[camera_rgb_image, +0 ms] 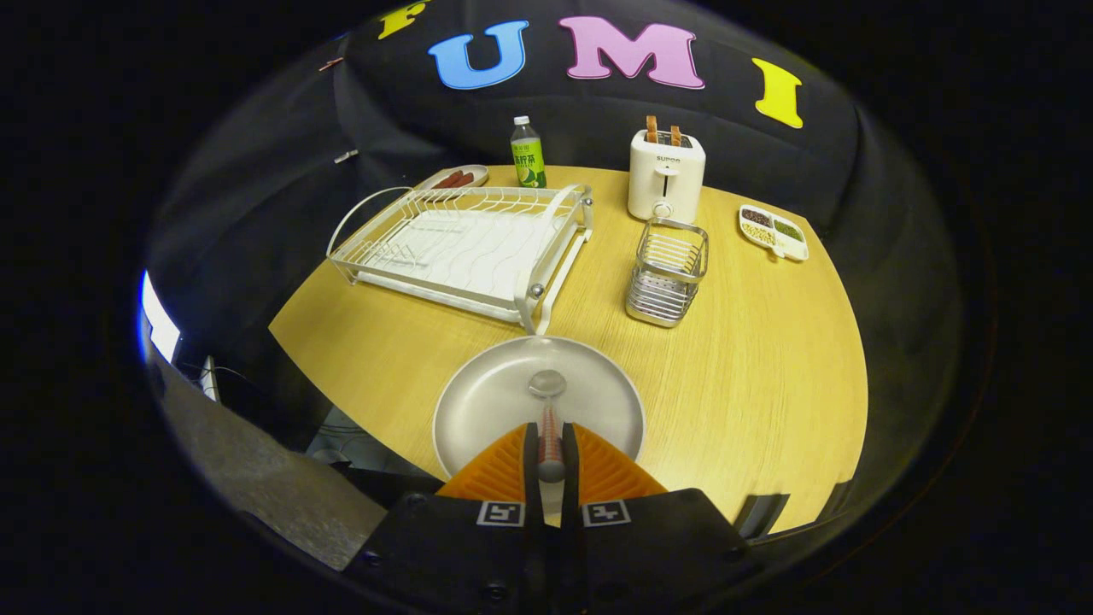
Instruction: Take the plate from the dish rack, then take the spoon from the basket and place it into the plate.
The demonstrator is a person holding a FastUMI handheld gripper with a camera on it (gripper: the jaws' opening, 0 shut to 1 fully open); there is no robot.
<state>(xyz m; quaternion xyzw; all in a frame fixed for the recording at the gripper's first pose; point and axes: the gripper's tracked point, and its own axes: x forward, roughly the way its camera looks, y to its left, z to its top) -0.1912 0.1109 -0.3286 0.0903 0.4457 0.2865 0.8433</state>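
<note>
A round grey plate (478, 410) lies flat on the wooden table just ahead of my fingers. My gripper (551, 440) is shut on the spoon (547, 386): both orange fingers (504, 470) press on its handle. The spoon's bowl sticks out forward over the middle of the plate. Whether the bowl touches the plate I cannot tell. Beyond the plate to the left stands the white wire dish rack (465, 243), with nothing in it. The metal wire basket (668, 272) stands beyond the plate to the right, with nothing showing inside.
At the back of the table (768, 367) stand a white toaster (665, 175) with toast in it, a green bottle (528, 154), a small dish of sausages (454, 178) and a divided snack dish (773, 231). The table's rounded edge falls away at left and right.
</note>
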